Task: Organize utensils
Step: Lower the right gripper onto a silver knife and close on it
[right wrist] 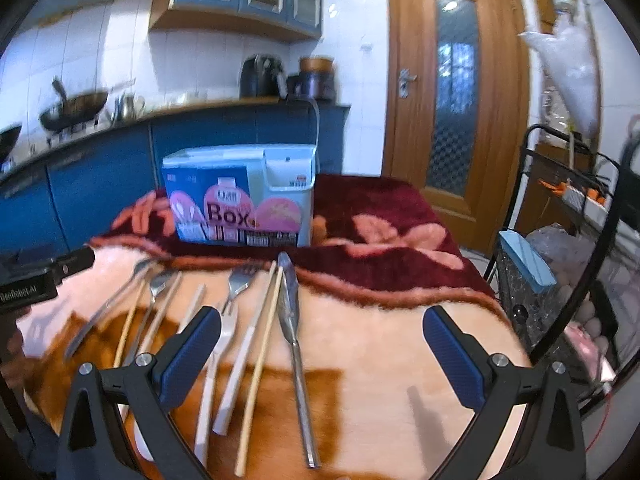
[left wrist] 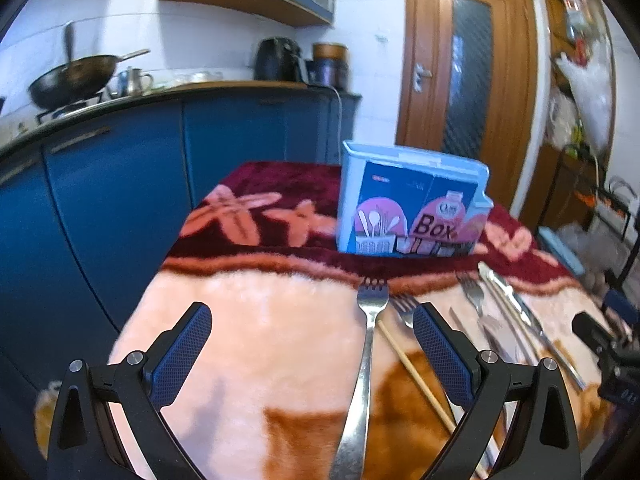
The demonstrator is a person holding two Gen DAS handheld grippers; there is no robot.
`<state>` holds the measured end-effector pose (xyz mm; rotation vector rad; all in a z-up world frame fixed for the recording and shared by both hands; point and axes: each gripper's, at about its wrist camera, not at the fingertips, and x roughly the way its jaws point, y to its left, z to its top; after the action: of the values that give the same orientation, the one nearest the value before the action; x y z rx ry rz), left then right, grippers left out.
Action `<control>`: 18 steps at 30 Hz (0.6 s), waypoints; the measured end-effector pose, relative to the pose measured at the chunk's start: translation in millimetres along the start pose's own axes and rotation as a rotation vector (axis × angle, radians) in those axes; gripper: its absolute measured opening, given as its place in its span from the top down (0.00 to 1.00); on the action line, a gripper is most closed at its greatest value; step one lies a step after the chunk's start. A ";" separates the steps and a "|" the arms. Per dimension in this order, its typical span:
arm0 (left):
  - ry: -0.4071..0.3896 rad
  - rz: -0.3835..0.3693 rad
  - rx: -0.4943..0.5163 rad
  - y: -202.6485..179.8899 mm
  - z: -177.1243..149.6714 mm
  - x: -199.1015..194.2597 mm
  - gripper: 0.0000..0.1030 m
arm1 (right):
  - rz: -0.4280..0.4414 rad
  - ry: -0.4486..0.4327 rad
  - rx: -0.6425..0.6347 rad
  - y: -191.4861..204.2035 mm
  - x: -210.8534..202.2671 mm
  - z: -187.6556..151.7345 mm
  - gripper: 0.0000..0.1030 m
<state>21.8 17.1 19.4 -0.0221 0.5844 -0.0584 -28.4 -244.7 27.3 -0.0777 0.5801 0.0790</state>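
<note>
A light blue utensil box labelled "Box" stands upright on the blanket-covered table; it also shows in the right wrist view. Several utensils lie in front of it. In the left wrist view a steel fork lies between my open left gripper's fingers, with a wooden chopstick, another fork and a knife to its right. My right gripper is open and empty above a steel knife, chopsticks and a fork.
Blue kitchen cabinets with a wok run along the left. A wooden door stands behind the table. A black wire rack with bags stands close to the table's right edge.
</note>
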 end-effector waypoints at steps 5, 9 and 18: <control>0.117 -0.046 0.017 4.8 7.1 10.6 0.03 | 0.046 0.149 -0.029 -5.1 16.2 13.2 0.00; 0.231 -0.064 -0.001 11.6 7.0 25.9 0.05 | 0.090 0.262 -0.034 -8.3 33.4 17.7 0.10; 0.366 -0.142 0.083 -1.8 9.1 43.6 0.27 | 0.128 0.447 -0.126 1.5 69.0 21.9 0.38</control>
<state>63.0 12.6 3.1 0.0282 0.9457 -0.2277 40.9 -237.5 7.5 -0.1831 1.0269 0.2260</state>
